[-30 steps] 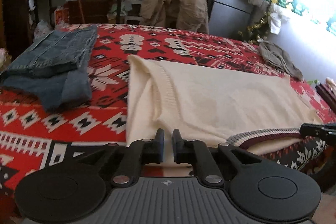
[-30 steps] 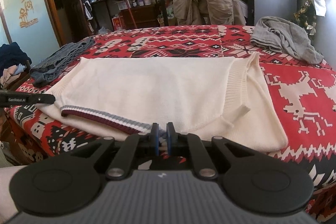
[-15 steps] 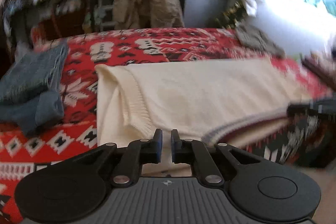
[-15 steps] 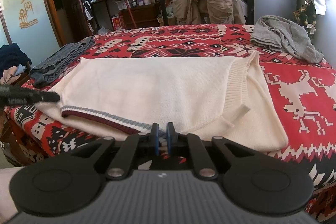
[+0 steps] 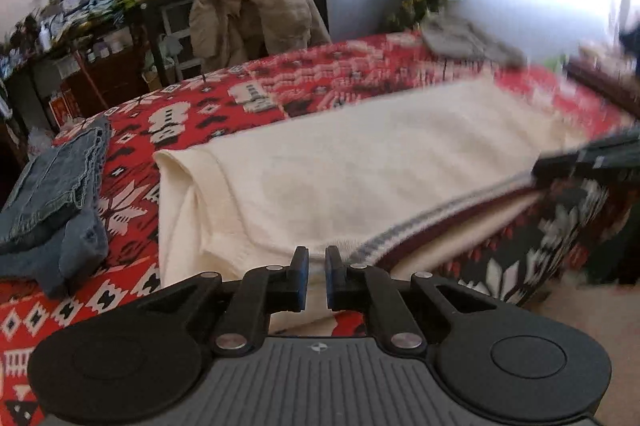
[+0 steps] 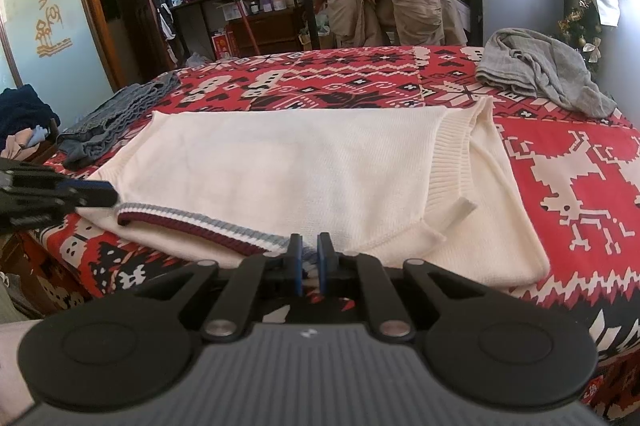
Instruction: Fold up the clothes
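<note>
Both grippers, left point(image 5: 316, 258) and right point(image 6: 309, 250), pinch the cream sweater point(image 6: 296, 170) at its near striped hem (2 corners), apparently ready to lift and fold it away.

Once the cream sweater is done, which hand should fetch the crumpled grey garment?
Probably the right. The grey garment lies far right on the bed, on the side of the right gripper; the left gripper is over by the jeans.

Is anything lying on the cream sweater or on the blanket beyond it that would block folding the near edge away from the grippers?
Nothing visible does. The cream sweater is bare on top. The folded jeans lie off its left side, and the grey garment lies apart at the far right corner. Both grippers are shut on the sweater's near edge.
</note>
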`<state>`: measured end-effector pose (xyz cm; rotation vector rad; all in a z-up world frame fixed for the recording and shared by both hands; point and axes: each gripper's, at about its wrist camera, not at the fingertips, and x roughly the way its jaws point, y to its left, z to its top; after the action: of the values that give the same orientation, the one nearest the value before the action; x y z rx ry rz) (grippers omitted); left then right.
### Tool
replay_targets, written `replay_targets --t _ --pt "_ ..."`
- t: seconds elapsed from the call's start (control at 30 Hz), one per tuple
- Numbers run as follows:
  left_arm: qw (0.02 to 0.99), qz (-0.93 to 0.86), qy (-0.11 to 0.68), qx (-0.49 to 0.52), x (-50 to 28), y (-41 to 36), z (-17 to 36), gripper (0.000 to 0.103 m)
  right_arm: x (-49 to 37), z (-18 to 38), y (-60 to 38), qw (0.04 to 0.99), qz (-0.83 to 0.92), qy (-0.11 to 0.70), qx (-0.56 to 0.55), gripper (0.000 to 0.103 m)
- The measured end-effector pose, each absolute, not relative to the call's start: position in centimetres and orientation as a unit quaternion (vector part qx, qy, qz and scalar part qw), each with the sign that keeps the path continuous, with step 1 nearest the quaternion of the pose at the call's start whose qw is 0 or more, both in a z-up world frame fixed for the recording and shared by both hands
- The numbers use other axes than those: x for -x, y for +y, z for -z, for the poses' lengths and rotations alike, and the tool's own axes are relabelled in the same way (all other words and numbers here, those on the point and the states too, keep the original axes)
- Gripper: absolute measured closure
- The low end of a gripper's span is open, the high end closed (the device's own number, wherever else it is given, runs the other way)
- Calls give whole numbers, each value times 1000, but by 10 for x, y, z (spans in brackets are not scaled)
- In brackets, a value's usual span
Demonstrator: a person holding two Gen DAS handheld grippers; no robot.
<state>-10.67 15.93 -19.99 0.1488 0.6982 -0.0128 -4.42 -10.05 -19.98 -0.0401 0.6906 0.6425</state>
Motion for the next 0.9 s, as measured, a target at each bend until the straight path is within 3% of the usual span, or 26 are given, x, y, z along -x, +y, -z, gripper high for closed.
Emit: replay_targets --t 0.5,0.9 --pt "948 17 319 1 125 170 186 96 44 193 -113 899 -290 327 -8 94" --pt "946 15 324 -12 101 162 202 93 14 199 -146 922 -208 326 -30 98"
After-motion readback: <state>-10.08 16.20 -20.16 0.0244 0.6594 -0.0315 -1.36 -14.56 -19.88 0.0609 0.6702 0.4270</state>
